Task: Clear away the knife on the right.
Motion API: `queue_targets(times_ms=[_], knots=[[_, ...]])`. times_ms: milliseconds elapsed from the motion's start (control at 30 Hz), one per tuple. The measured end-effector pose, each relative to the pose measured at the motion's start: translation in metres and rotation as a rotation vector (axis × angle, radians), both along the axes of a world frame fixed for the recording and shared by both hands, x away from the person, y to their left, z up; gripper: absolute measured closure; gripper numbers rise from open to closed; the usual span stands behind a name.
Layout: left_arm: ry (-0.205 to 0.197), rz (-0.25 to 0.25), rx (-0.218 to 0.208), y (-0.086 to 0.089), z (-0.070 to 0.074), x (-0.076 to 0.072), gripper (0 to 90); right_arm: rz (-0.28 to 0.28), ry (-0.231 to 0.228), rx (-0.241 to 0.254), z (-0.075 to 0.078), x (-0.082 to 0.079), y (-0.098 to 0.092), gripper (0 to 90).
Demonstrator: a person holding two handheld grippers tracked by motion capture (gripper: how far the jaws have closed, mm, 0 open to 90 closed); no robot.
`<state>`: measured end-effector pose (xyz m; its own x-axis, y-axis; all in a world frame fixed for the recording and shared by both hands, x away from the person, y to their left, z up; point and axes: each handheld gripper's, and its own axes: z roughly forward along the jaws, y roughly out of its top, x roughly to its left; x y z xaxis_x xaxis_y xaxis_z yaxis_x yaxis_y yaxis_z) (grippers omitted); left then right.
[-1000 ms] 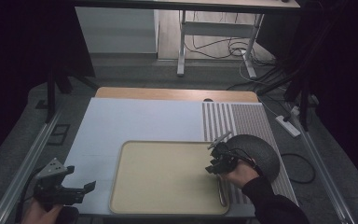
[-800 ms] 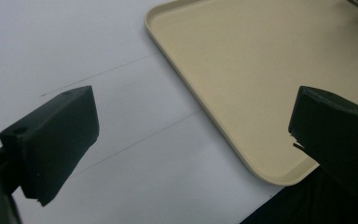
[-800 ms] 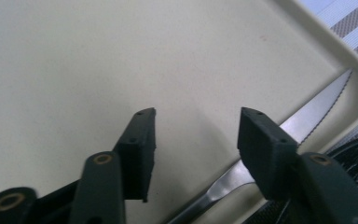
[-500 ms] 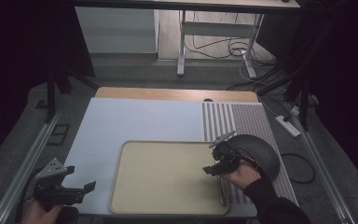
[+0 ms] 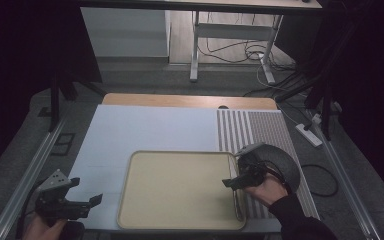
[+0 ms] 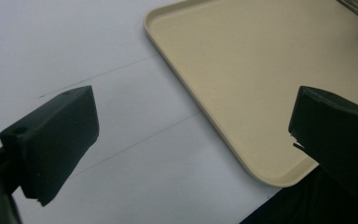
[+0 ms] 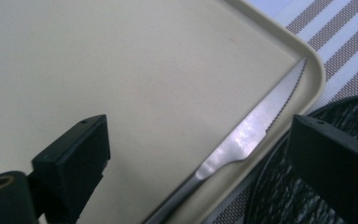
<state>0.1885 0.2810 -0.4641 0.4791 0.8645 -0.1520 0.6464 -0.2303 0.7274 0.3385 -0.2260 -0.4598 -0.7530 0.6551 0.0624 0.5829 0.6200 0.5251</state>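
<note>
so: one steel knife [image 7: 256,126], serrated, glossy, flat along right rim inside one beige tray [image 5: 180,190], smooth, round-cornered. one dark woven mat [image 5: 285,162]. right gripper [image 7: 200,154] just opened, knife released; left gripper [image 6: 191,135] spread, empty.

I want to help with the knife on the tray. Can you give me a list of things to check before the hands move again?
1. Knife lies flat inside the tray, along its edge: ok.
2. Right gripper has let go; its jaws have just been opening and stand wide, the knife lying below them without touching the pads: ok.
3. Left gripper is open, holds nothing and sits off the tray's near left corner: ok.
4. Middle of the tray is bare, so there is room: ok.
5. Dark round mat by the right hand is clear of the knife: ok.
6. Knife handle's end: cannot tell, it runs out of the right gripper view.
</note>
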Motion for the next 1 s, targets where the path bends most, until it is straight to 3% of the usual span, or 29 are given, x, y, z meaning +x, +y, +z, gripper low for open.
queue_targets(times_ms=[167,567,1000], knots=[[0.000,0.000,0.001,0.000,0.000,0.000,1.3,-0.021,-0.023,-0.018,-0.003,-0.002,-0.003,0.0],[0.000,-0.001,0.004,0.000,0.000,0.000,1.3,-0.035,-0.041,-0.013,-0.004,-0.008,-0.010,0.0],[-0.001,-0.002,0.003,0.000,0.000,0.000,1.3,-0.079,-0.058,0.037,0.001,-0.016,-0.029,0.0]])
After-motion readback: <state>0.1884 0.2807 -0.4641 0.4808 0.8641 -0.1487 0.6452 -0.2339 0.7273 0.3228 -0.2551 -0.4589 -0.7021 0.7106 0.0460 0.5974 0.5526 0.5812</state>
